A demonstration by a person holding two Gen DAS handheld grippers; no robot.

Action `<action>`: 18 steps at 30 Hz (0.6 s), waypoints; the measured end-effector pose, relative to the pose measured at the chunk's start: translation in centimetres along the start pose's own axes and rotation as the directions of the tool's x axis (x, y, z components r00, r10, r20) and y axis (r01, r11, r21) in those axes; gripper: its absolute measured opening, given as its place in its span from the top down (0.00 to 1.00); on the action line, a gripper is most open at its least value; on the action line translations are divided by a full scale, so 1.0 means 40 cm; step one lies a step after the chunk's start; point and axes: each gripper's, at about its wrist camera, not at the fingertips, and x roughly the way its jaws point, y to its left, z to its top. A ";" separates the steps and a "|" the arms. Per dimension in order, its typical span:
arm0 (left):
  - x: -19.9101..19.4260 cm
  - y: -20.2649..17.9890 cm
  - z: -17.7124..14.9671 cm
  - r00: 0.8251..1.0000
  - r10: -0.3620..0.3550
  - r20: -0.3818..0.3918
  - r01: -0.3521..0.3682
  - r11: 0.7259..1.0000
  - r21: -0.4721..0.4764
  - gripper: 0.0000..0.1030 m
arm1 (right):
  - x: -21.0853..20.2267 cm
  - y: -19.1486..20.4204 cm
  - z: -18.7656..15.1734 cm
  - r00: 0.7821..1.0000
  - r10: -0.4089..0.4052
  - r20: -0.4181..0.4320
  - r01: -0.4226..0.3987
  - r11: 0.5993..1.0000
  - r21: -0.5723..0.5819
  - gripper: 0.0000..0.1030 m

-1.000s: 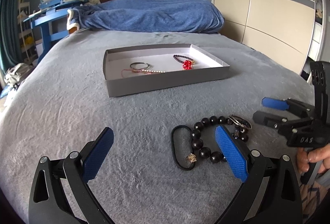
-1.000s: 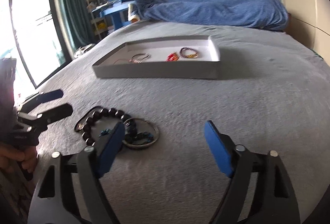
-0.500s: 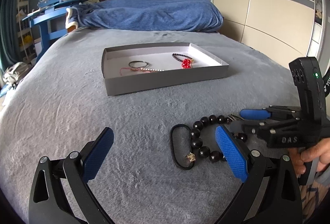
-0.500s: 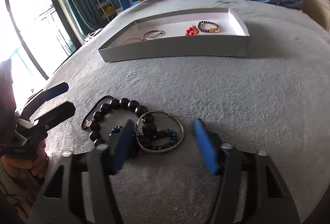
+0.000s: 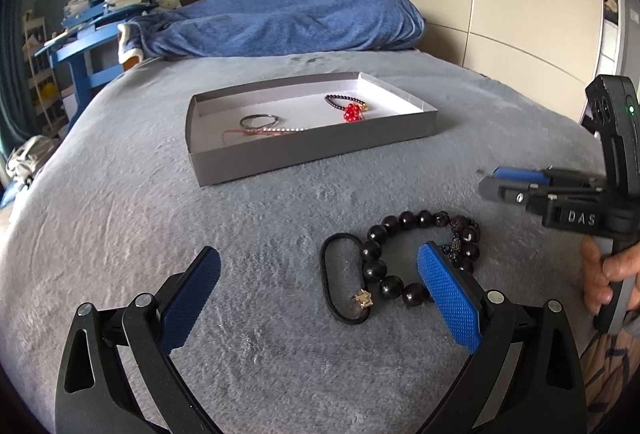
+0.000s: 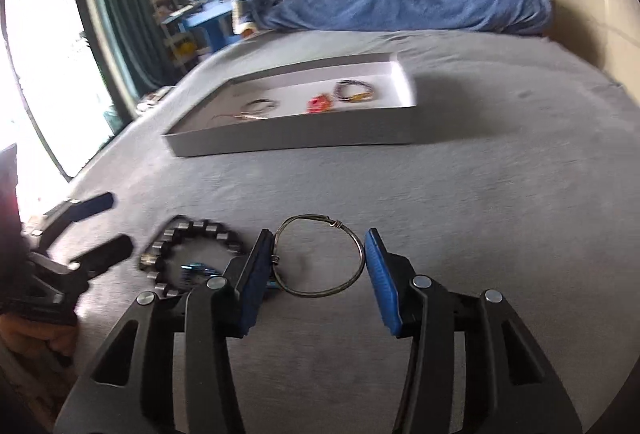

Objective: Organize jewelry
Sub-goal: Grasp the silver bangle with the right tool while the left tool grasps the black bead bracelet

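Note:
A grey tray [image 5: 312, 150] on the bed holds a thin bangle [image 5: 259, 120], a pink chain [image 5: 264, 131] and a beaded bracelet with red beads [image 5: 349, 107]. Nearer lie a black bead bracelet [image 5: 400, 266] and a black hair tie [image 5: 340, 282]. My left gripper [image 5: 320, 286] is open and empty just in front of them. My right gripper [image 6: 319, 266] is shut on a thin wire bangle [image 6: 320, 258], held between its pads above the blanket. It also shows in the left wrist view [image 5: 496, 182]. The tray [image 6: 304, 138] shows in the right wrist view.
The bed is covered by a grey blanket [image 5: 120, 218]. A blue duvet [image 5: 288, 18] lies heaped at the far end. A blue desk with stacked papers [image 5: 100, 22] stands far left. Wardrobe doors [image 5: 500, 2] are to the right. A window [image 6: 44, 82] is left.
My right gripper closed on the wire bangle in the pile and lifted it up and to the right, away from the black beads. My left gripper stayed in place.

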 end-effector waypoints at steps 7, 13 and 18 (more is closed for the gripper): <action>0.009 -0.040 0.015 1.000 -0.009 -0.014 0.010 0.996 0.084 0.15 | 0.013 -0.050 -0.007 0.997 -0.076 -0.025 0.077 0.997 0.028 0.54; 0.058 -0.057 0.049 0.996 -0.042 -0.079 0.050 0.993 0.105 0.42 | 0.027 -0.040 -0.012 0.997 -0.070 -0.039 0.070 0.998 0.006 0.54; 0.121 -0.089 0.071 0.983 -0.068 -0.170 0.102 0.974 0.201 0.42 | 0.027 -0.046 -0.013 0.997 -0.061 -0.042 0.062 0.998 0.020 0.54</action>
